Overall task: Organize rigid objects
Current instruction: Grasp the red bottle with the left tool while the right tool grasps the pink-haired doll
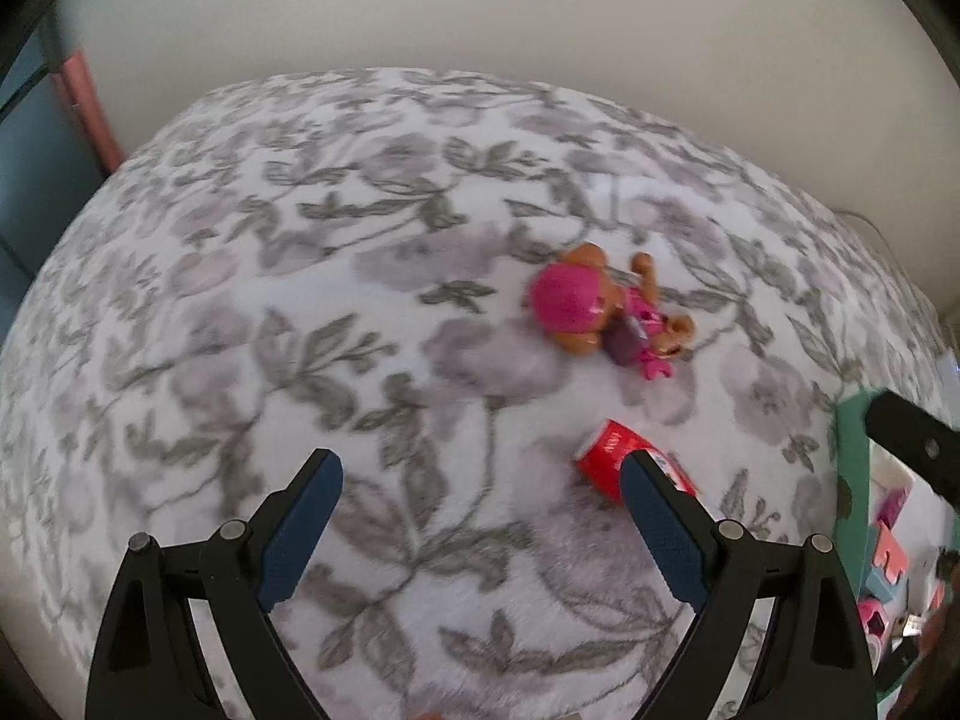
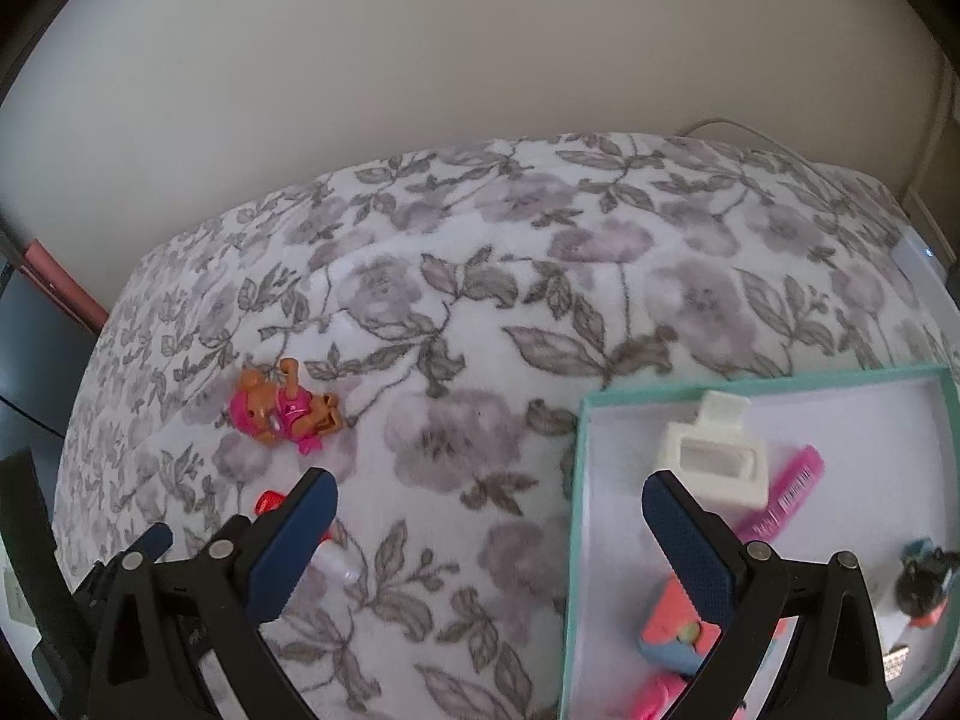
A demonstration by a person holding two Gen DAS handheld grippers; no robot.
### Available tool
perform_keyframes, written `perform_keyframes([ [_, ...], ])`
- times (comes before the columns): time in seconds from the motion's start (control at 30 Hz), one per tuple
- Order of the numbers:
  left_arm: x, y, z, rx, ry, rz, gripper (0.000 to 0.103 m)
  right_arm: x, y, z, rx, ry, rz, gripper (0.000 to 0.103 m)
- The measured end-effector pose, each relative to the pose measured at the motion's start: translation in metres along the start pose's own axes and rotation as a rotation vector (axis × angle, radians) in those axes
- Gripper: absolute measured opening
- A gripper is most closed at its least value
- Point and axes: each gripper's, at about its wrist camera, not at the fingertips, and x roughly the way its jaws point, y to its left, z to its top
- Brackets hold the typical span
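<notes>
Both of my claws, left gripper (image 1: 480, 498) and right gripper (image 2: 489, 519), gape wide and hold nothing above the floral blanket (image 1: 300, 300). Ahead lies the toy dog (image 1: 606, 312) on its side, near the red cup (image 1: 606, 459); at my right sits the teal tray (image 2: 750, 381) holding a white box (image 2: 714, 450).

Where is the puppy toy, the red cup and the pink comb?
puppy toy (image 1: 567, 300), left wrist view, on its pink helmet.
red cup (image 1: 603, 456), left wrist view, on its side wall.
pink comb (image 2: 792, 483), right wrist view, on its spine.
</notes>
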Motion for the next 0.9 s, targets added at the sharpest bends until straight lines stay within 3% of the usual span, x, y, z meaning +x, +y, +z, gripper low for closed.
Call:
perform_keyframes([
  [0.3,0.006,-0.013,-0.005,0.061,-0.017,-0.145,0.094,0.023,-0.009,-0.007,0.004,0.096,-0.030,0.103],
  [0.9,0.007,-0.053,-0.025,0.383,-0.060,-0.193,0.094,0.013,-0.019,-0.006,0.001,0.111,-0.041,0.103],
])
